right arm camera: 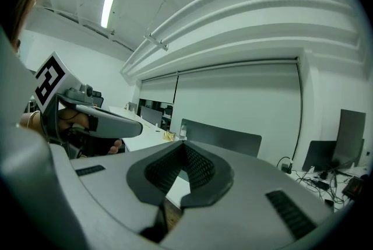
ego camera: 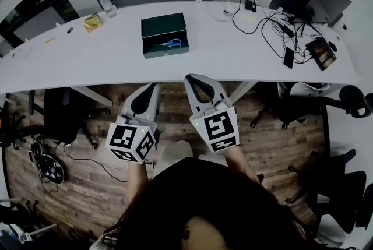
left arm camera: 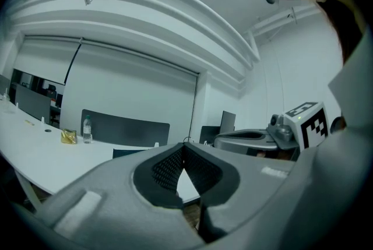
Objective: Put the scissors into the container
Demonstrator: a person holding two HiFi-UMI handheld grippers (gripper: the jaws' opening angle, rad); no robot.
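The white table [ego camera: 87, 59] is lying bare along its near edge and centre, leaving open passage to the front of the green container [ego camera: 166, 53]. Cables [ego camera: 271, 30] and devices [ego camera: 321, 52] are crowding the right end; a bottle [ego camera: 106, 5] and yellow packet [ego camera: 92, 22] are standing back left.

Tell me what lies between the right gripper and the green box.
Nothing stands there. In the head view, only bare white table runs from the box to the tip of the right gripper at the table's near edge.
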